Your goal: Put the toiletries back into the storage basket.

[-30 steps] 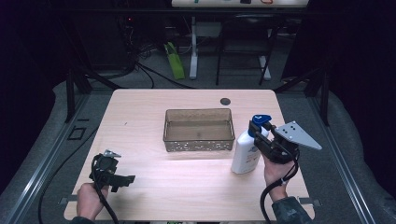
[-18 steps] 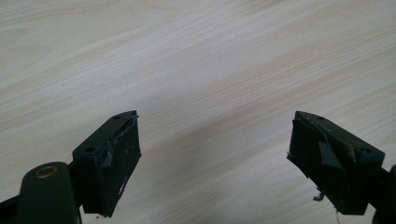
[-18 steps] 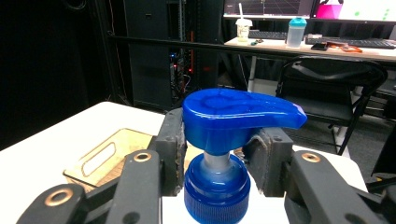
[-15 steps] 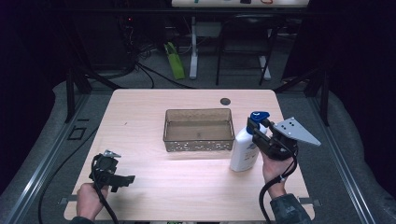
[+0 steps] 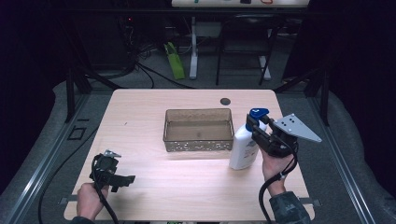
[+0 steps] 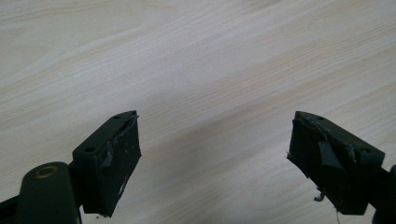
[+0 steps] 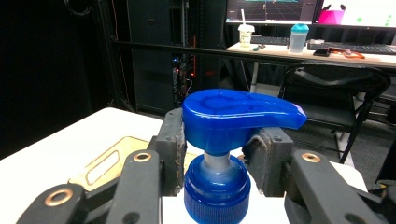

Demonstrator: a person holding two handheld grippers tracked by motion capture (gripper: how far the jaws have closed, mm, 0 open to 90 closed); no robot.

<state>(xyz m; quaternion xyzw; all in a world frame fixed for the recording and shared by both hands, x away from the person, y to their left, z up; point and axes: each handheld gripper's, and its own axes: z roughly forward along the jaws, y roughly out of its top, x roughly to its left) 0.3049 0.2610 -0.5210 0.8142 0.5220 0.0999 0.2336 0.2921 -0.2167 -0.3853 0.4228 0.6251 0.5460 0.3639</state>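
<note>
A white pump bottle (image 5: 243, 148) with a blue pump head (image 5: 258, 113) leans slightly at the table's right side, just right of a brown see-through tray (image 5: 198, 129). My right gripper (image 5: 256, 126) is shut on the bottle's neck. In the right gripper view the jaws press both sides of the neck under the blue pump head (image 7: 240, 114), with my right gripper (image 7: 215, 163) centred there. My left gripper (image 5: 122, 179) rests at the front left, held by a hand. In the left gripper view my left gripper (image 6: 215, 140) is open over bare wood.
The light wooden table (image 5: 154, 196) has a small black round hole (image 5: 225, 101) near its far edge. The tray (image 7: 109, 163) lies beyond the bottle in the right gripper view. Chairs, cables and a desk stand past the table.
My right gripper has carried the bottle a little to the left, closer to the tray. The left gripper has stayed where it was.
</note>
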